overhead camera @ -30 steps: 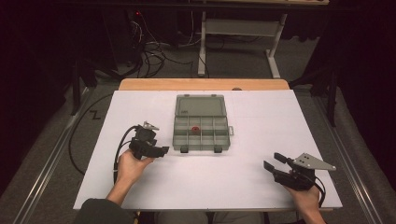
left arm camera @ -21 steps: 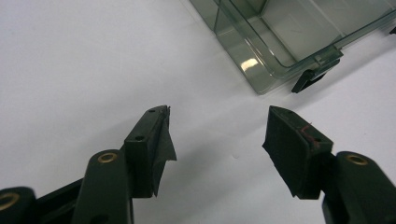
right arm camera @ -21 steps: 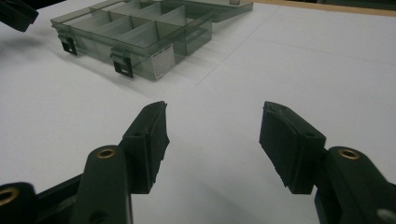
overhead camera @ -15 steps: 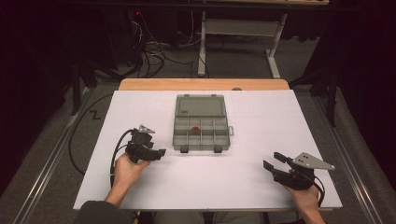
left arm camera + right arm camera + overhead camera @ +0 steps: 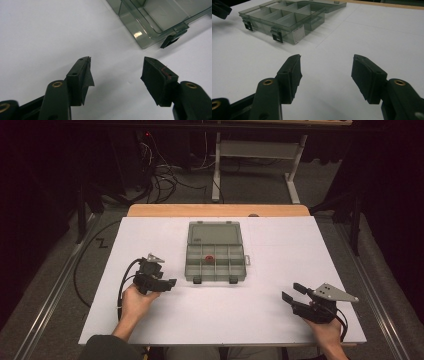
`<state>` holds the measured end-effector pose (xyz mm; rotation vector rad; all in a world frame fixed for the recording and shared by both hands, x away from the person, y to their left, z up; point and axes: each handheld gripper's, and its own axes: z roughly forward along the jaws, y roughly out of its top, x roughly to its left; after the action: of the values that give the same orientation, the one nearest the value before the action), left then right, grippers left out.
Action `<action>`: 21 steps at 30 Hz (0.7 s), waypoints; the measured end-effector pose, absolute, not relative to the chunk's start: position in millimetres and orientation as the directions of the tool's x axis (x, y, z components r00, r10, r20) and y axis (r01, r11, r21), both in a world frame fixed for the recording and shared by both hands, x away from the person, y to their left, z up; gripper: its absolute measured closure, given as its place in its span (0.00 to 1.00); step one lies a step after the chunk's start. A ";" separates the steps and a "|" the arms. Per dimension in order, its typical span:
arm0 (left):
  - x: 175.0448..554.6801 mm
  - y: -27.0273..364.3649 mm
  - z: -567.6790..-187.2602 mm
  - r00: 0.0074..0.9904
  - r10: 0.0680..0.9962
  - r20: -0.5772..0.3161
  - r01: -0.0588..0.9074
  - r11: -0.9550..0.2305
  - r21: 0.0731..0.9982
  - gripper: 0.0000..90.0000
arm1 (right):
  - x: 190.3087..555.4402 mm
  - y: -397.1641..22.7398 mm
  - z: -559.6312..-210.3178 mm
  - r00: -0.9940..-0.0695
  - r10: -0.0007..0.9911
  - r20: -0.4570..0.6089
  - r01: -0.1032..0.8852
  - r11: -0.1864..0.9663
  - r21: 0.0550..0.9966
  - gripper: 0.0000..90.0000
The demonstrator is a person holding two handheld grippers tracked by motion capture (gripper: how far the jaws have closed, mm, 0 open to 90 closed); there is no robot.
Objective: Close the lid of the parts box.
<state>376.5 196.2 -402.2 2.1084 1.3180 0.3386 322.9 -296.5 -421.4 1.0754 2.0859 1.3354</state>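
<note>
An open compartment box (image 5: pixel 215 252) is lying at table centre, lid folded back for access. The left gripper (image 5: pixel 167 283), at eight o'clock, and right gripper (image 5: pixel 290 292), at four o'clock, are being held released, empty.

Organizer box (image 5: pixel 216 251): clear smoke-grey plastic, glossy, smooth; a bright glint on its corner in the left gripper view (image 5: pixel 140 35).
Box latches (image 5: pixel 277 36): dark opaque plastic, matt.
Box label (image 5: pixel 298 35): white paper sticker on the box's side wall.
Red piece (image 5: pixel 209 258): small, inside one compartment; material too small to tell.
Table top (image 5: pixel 280 245): white, matt, smooth sheet; faint seam lines.
Table edge at 12 o'clock (image 5: pixel 200 210): light wood look, dull.
Left gripper (image 5: pixel 116 72): black matt plastic arms, brass-coloured metal rivets, dull rubbery pads.
Right gripper (image 5: pixel 325 72): same black matt finish; grey metal-looking plate on top.
</note>
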 end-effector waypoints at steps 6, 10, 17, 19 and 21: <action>378.8 198.3 -403.1 0.466 0.878 -0.112 0.721 -0.303 0.624 0.44 | 323.5 -296.3 -420.6 -0.594 0.803 0.049 0.378 0.225 0.898 0.47; 381.2 199.0 -402.7 0.466 0.877 -0.115 0.720 -0.300 0.625 0.44 | 324.2 -293.7 -419.1 -0.603 0.797 0.045 0.375 0.233 0.897 0.47; 384.1 198.3 -401.7 0.468 0.876 -0.117 0.718 -0.301 0.627 0.44 | 325.2 -285.9 -414.7 -0.623 0.781 0.044 0.375 0.249 0.893 0.47; 386.4 198.6 -401.6 0.467 0.877 -0.115 0.720 -0.302 0.626 0.44 | 327.0 -284.2 -414.3 -0.623 0.781 0.046 0.378 0.249 0.892 0.47; 388.2 198.9 -401.6 0.465 0.879 -0.111 0.717 -0.300 0.629 0.44 | 329.5 -282.6 -414.0 -0.623 0.781 0.046 0.384 0.254 0.888 0.47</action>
<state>388.2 198.9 -401.6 2.0977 1.3210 0.3385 329.5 -282.6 -414.0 1.0608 2.1266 1.3291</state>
